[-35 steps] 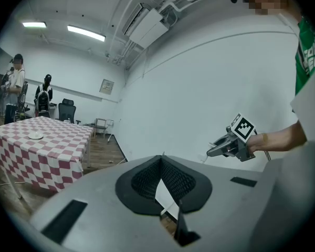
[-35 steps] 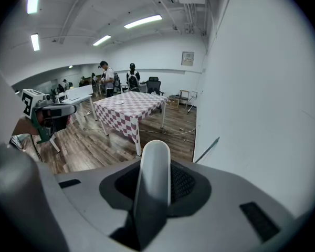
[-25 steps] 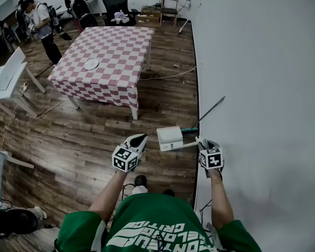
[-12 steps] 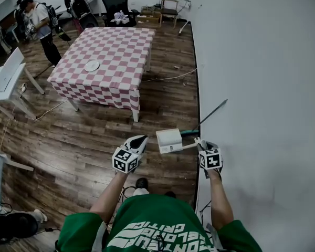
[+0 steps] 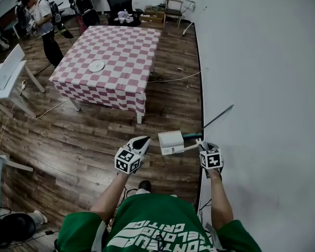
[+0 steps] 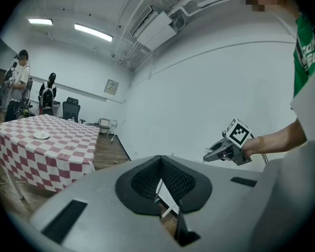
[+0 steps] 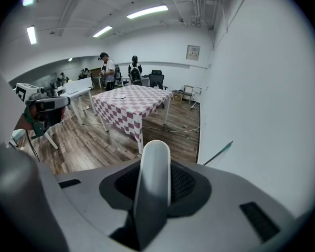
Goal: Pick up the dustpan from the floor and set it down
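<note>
A white dustpan (image 5: 171, 142) hangs above the wooden floor, between my two grippers. Its white handle (image 7: 155, 175) runs up between the jaws of my right gripper (image 5: 199, 142), which is shut on it. My left gripper (image 5: 142, 139) is just left of the pan, not touching it, with its jaws together and nothing in them. In the left gripper view only a sliver of the dustpan (image 6: 165, 195) shows through the slit between the pads, and the right gripper (image 6: 208, 157) is off to the right.
A white wall (image 5: 262, 88) runs along my right, with a long-handled broom (image 5: 216, 118) leaning on it just ahead. A table with a red checked cloth (image 5: 115, 62) and a plate stands ahead left. Cables lie on the floor; people stand at the back.
I have moved a little forward along the wall, and both grippers went with me. The dustpan stays in the right gripper's grip and the left gripper stays shut.
</note>
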`<state>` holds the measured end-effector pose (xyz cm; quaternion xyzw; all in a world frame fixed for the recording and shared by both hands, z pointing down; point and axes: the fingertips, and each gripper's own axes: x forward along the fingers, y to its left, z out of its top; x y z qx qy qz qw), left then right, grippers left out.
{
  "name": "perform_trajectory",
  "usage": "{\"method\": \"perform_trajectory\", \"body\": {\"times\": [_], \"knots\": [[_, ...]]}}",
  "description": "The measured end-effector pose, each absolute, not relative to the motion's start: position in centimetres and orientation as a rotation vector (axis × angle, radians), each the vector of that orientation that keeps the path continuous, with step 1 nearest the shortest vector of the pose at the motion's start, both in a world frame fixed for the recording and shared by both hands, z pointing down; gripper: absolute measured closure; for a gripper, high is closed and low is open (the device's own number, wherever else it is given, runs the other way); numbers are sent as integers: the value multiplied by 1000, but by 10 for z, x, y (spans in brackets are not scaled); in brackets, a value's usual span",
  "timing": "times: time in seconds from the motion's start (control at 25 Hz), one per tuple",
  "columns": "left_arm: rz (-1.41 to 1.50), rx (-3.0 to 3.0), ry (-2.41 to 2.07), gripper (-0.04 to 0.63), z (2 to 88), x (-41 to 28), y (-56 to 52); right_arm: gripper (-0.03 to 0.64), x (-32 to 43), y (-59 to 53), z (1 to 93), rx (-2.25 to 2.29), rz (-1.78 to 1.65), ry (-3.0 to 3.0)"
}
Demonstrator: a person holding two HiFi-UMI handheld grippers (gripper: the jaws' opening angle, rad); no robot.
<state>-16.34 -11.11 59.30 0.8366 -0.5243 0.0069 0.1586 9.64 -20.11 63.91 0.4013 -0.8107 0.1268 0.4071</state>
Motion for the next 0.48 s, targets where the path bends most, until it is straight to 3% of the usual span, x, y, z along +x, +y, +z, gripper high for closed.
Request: {"method": "perform_trajectory", "body": {"times": [0.48], "knots": [[37,2348,-1538,592,605,-224,-123,513,39,-240,664,974,334,-2030]]}}
